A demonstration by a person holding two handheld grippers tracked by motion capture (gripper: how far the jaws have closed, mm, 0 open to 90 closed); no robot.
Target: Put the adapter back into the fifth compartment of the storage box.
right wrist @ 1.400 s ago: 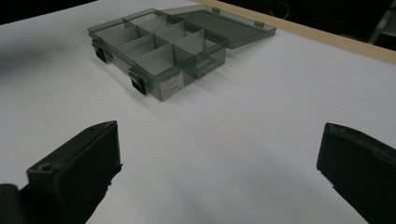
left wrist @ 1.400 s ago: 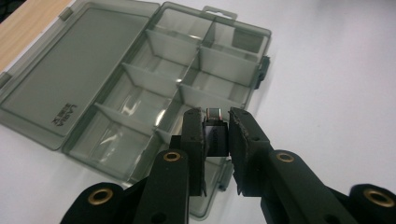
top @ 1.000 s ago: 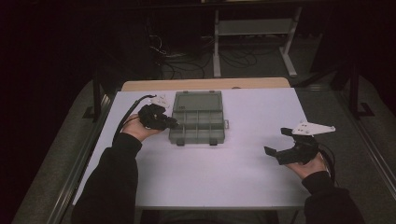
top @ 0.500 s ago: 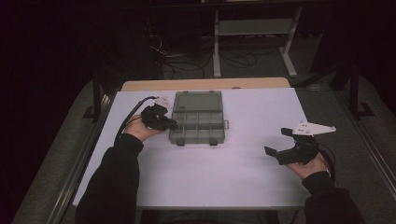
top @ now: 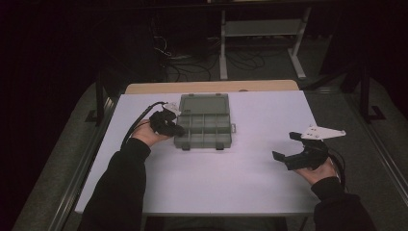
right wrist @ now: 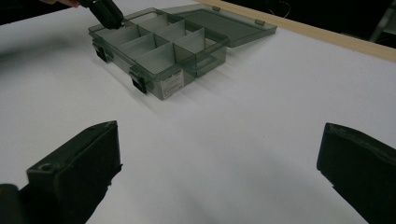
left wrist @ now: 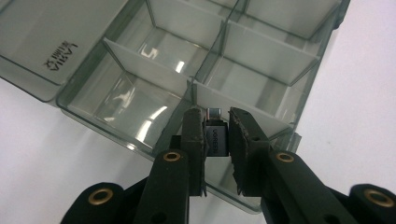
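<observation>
The little adapter (left wrist: 215,137) is pinched between the two black jaws of the left gripper (left wrist: 215,122), which are closed tight on its sides. It is dark grey with a shiny metal plug on its far end and small white letters on its face. It hangs right over the near corner of the see-through box (top: 203,126), above the wall of a corner compartment.

Compared with a second ago, the left gripper (top: 169,126) has slid a bit closer to the box and now sits against its left edge. The box has not moved. The right gripper (top: 291,150) has stayed where it was, well apart from the box, near the right side of the white table (top: 240,178).

Some things are hard to see. From the high view the adapter is too small and dark to pick out between the jaws. The white letters on it are too tiny to read. The room behind the table is very dark. The person's sleeves (top: 120,192) are cut off at the bottom.

The right gripper (right wrist: 219,154) has its jaws spread wide apart with nothing between them, just bare table. In its view the box (right wrist: 163,46) lies far ahead with its lid (right wrist: 224,21) flat open behind it, and the left gripper (right wrist: 105,11) pokes over the far corner.
</observation>
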